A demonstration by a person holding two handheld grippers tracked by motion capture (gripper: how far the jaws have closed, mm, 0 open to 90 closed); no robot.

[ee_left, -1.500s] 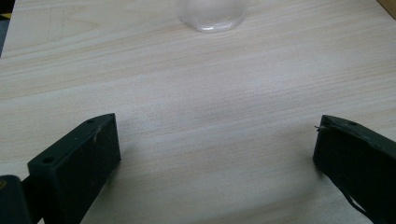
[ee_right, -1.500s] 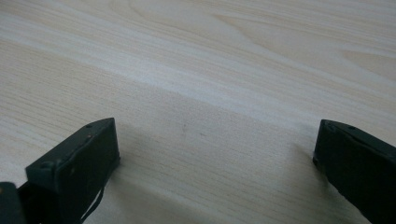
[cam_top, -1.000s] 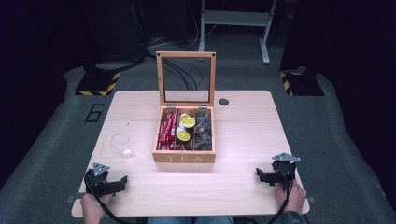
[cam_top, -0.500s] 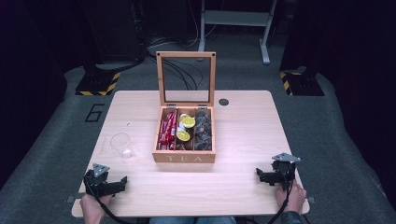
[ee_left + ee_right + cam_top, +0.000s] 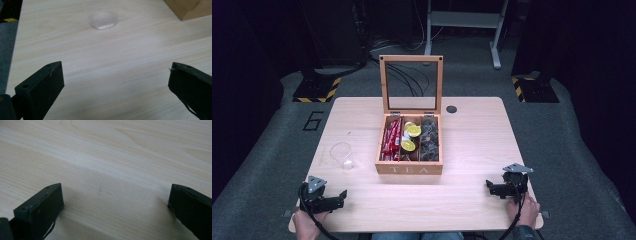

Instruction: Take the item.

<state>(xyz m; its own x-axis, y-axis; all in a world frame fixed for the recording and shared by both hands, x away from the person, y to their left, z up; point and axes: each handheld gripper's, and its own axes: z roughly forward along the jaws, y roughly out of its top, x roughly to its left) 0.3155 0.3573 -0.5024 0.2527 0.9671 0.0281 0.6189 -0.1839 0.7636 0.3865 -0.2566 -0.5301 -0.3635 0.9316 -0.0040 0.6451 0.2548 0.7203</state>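
**Nothing moved; both grippers rest open at the near edge**

High view: compared with the frames a second and half a second back, nothing has shifted. The wooden tea box sits at the middle of the table as before, its glass-paned lid standing upright at the back. Red packets fill its left compartment, yellow-topped capsules the middle one, dark wrapped pieces the right. A clear plastic lid lies on the table left of the box, apart from it. The left gripper rests near the front left corner, held by the left hand; the right gripper rests near the front right corner, held by the right hand. Both are well apart from the box and stay where they were.

Left gripper view: the jaws stand wide apart with bare tabletop between them, holding nothing. The clear plastic lid lies ahead, and a corner of the tea box shows at the upper right.

Right gripper view: the jaws are spread wide, nothing between them, low over the bare wood of the table.
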